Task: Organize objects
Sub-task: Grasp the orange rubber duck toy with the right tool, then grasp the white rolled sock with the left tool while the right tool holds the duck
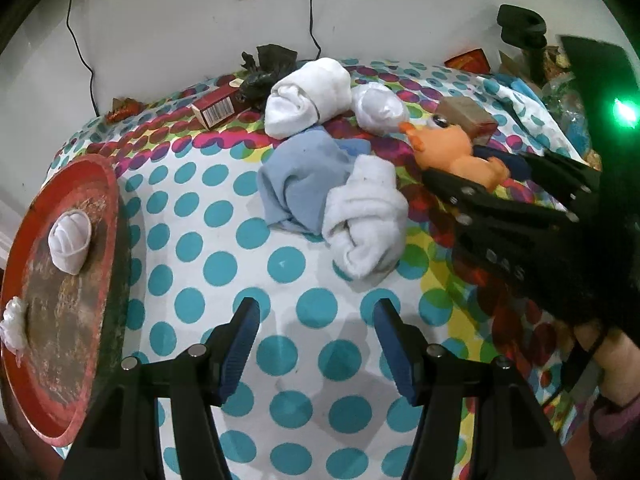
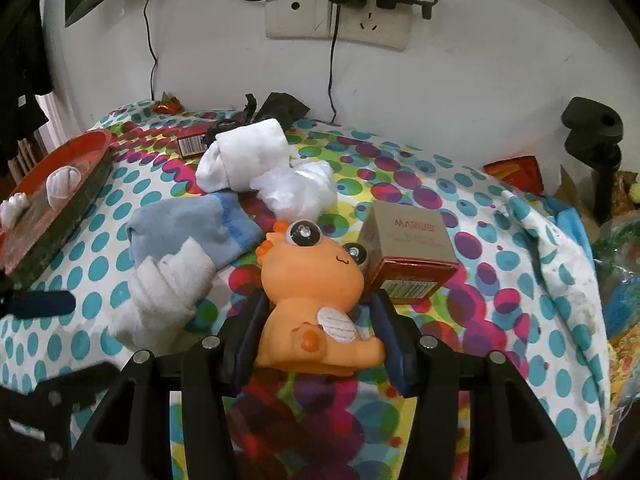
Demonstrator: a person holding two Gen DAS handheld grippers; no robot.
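The right gripper [image 2: 316, 340] is straddling the orange toy [image 2: 312, 300] mid-table, seemingly gripping it; the left gripper [image 1: 316, 344] is hanging spread, empty. Next: lifting it toward the far-left tray [image 2: 86, 184], probably.

Orange toy between the right hand-held gripper's fingers

The right hand-held gripper [image 2: 316, 344] bracketed the orange toy [image 2: 316, 296] on the dotted cloth [image 2: 520, 280]; a box [image 2: 412, 252] touched the toy, socks [image 2: 180, 256] lay left, a red tray [image 2: 60, 184] beyond.
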